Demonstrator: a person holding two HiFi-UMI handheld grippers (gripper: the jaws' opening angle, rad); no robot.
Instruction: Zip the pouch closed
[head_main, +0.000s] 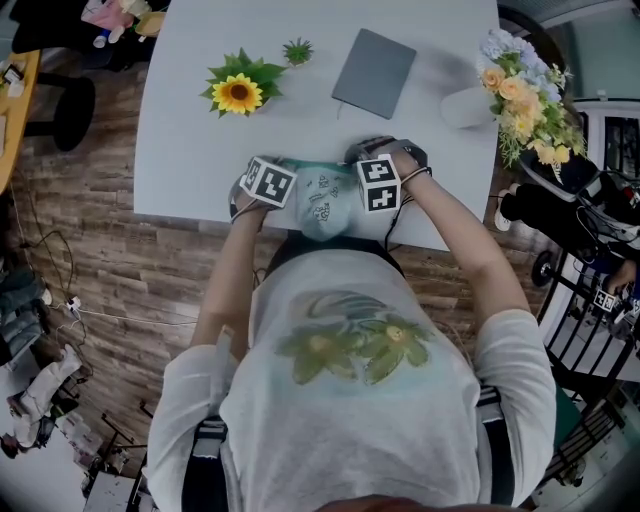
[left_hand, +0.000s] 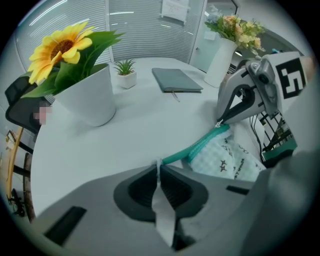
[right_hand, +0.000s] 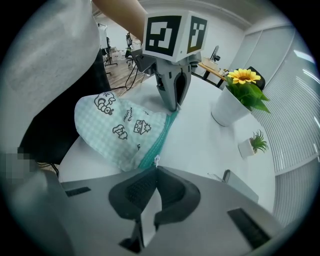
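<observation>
- The pouch (head_main: 325, 202) is at the near edge of the white tabletop (head_main: 200, 140), just in front of the person and between the two grippers.
- It is pale mint check fabric with small dark cartoon prints. A teal zip (left_hand: 192, 148) runs along its top edge.
- The left gripper (left_hand: 159, 167) has its jaws pressed together on one end of the zip. A thin pale sliver of that end sticks up between the pads.
- The right gripper (right_hand: 156, 167) also has its jaws pressed together. It pinches the opposite end of the zip, where a small silvery metal piece shows right at the tips.
- The zip stretches in a straight line from one gripper to the other, and the body of the pouch sags below it.
- Whether the zip's teeth are joined along the whole length cannot be made out.
- Both grippers point steeply down, with their marker cubes facing up on either side of the pouch.
- A sunflower (head_main: 238, 93) in a white pot stands farther back on the tabletop, to the left.
- A small green plant (head_main: 297, 50) stands just beside the sunflower.
- A grey notebook (head_main: 374, 72) lies flat near the far middle.
- A white vase of flowers (head_main: 462, 106) stands towards the right edge, well apart from the pouch.
</observation>
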